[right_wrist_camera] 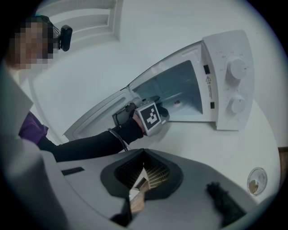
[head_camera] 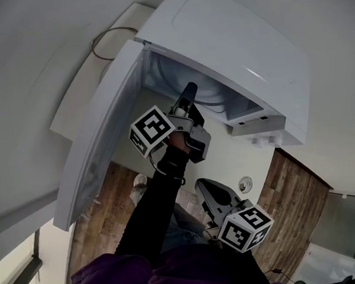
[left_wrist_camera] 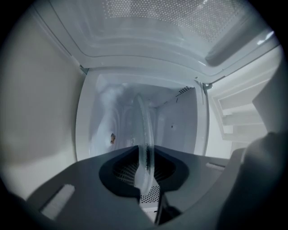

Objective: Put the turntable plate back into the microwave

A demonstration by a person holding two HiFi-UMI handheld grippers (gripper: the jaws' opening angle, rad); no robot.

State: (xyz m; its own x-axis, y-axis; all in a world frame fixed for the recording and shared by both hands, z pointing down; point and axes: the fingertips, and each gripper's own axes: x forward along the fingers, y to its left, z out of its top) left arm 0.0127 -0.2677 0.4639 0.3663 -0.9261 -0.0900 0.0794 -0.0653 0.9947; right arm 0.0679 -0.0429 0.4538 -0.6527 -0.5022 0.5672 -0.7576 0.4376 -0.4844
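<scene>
The clear glass turntable plate [left_wrist_camera: 145,128] stands edge-on between the jaws of my left gripper [left_wrist_camera: 146,173], which is shut on its rim. The plate reaches into the cavity of the white microwave [left_wrist_camera: 180,121]. In the head view my left gripper [head_camera: 188,94] is pushed into the open microwave [head_camera: 235,56], past its swung-out door [head_camera: 99,143]. In the right gripper view the left gripper's marker cube [right_wrist_camera: 150,117] sits at the cavity mouth. My right gripper [right_wrist_camera: 141,179] hangs back over the white table [right_wrist_camera: 202,143], shut with nothing in it; in the head view the right gripper [head_camera: 206,186] is low and near my body.
The microwave's control panel with two knobs [right_wrist_camera: 236,69] is on its right side. A small round object [right_wrist_camera: 256,179] lies near the table's edge. The open door [right_wrist_camera: 103,112] juts out to the left of the cavity. Wooden floor [head_camera: 296,206] shows beyond the table.
</scene>
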